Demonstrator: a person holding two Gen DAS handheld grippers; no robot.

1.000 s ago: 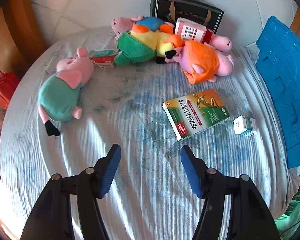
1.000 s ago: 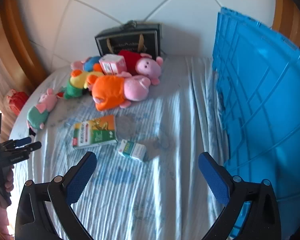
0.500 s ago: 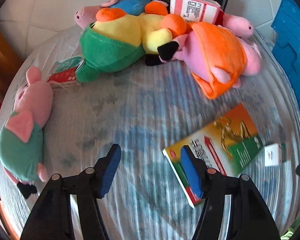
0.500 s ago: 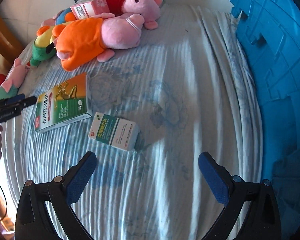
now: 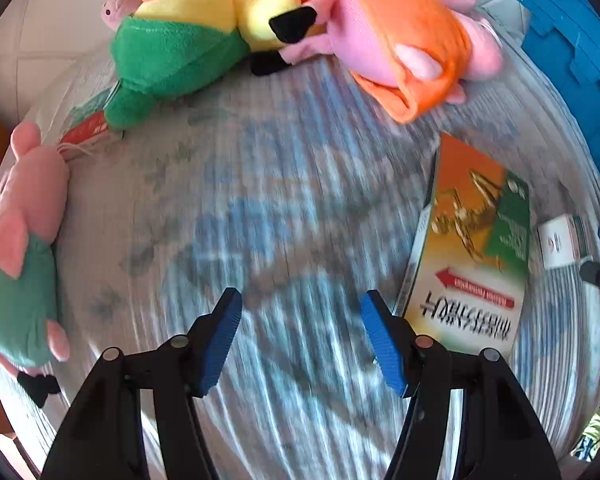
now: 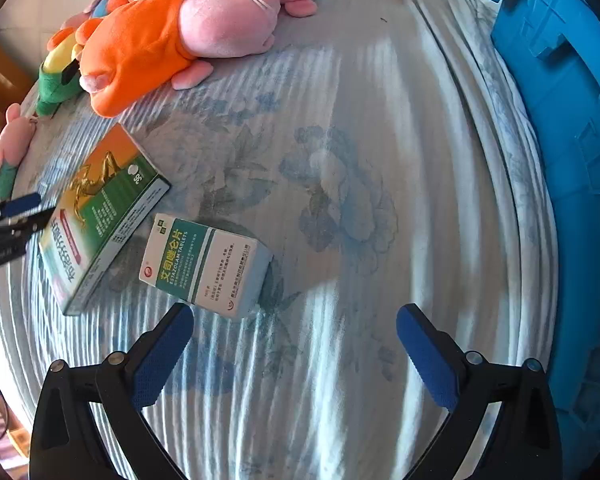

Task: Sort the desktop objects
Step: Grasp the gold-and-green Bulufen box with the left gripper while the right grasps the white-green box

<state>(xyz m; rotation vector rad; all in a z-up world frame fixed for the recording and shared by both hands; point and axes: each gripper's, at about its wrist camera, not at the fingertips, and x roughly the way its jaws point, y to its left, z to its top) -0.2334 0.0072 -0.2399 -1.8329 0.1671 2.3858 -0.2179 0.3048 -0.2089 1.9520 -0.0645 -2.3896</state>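
In the left wrist view my left gripper [image 5: 302, 340] hangs open over the blue-flowered bedsheet [image 5: 260, 208], with nothing between its blue pads. The large orange-and-green medicine box [image 5: 472, 248] lies flat just right of its right finger. Beyond that box sits a small white-and-green tablet box [image 5: 562, 240]. In the right wrist view my right gripper [image 6: 296, 344] is open wide and empty. The tablet box [image 6: 208, 264] lies just ahead of its left finger, with the large box [image 6: 100, 216] to the left. The left gripper [image 6: 12, 220] shows at the left edge.
Plush toys are piled at the far side: a green-and-yellow one [image 5: 188, 48], an orange-dressed pig [image 5: 400, 36], and a teal-dressed pig [image 5: 24, 240] at the left. A red-and-green box [image 5: 88, 132] peeks from under the green toy. A blue plastic crate [image 6: 560, 120] walls off the right.
Both grippers have come down closer to the sheet. The left one has moved and rolled toward the large box. The right one now hovers just short of the tablet box. Neither set of jaws has visibly changed.
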